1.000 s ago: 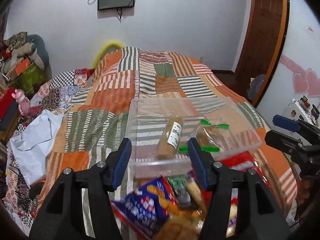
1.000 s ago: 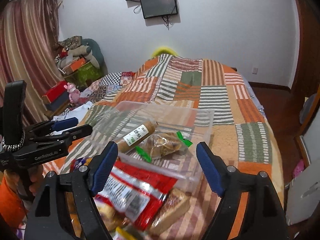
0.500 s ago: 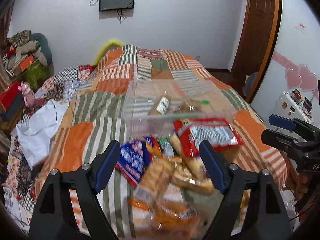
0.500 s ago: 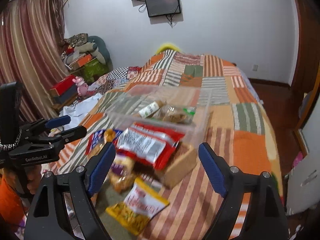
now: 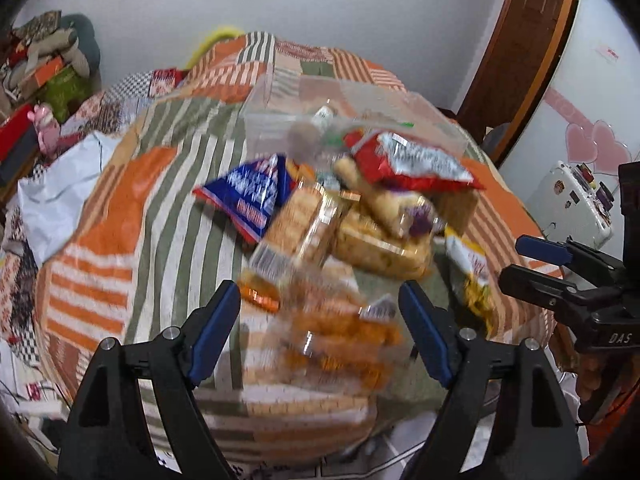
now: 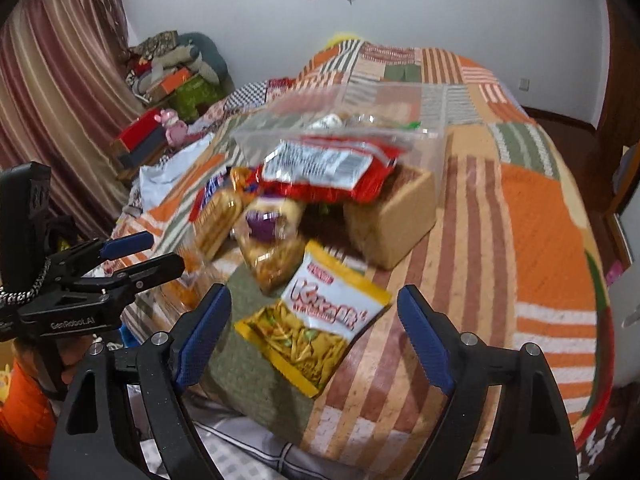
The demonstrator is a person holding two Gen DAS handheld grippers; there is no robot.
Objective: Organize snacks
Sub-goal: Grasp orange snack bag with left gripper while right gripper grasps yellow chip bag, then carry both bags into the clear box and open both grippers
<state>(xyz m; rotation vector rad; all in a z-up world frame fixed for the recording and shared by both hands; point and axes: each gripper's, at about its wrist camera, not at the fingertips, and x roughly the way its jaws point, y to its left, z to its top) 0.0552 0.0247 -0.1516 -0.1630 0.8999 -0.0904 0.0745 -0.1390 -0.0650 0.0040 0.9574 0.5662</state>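
Observation:
A heap of snack packets lies on the patchwork bedspread (image 5: 132,216). In it are a red packet (image 5: 408,160) on top, a blue packet (image 5: 248,192), biscuit packs (image 5: 296,220) and a tan loaf-like block (image 6: 396,216). Behind the heap stands a clear plastic box (image 6: 432,120) with a few snacks inside. My left gripper (image 5: 320,300) is open above a clear bag of orange snacks (image 5: 332,332). My right gripper (image 6: 314,304) hangs open over a yellow packet (image 6: 320,320). Neither touches anything. Each shows in the other's view: the right gripper (image 5: 516,264), the left gripper (image 6: 160,254).
A white cloth (image 5: 56,192) lies at the bed's left side, with boxes and a pink toy (image 5: 46,128) beyond it. A striped curtain (image 6: 52,100) hangs on the left and a wooden door (image 5: 520,40) stands on the right. The bed's near edge runs just under both grippers.
Both grippers drew back from the clear box and sank toward the near end of the heap. The left jaws widened. The yellow packet and the orange snack bag came into view.

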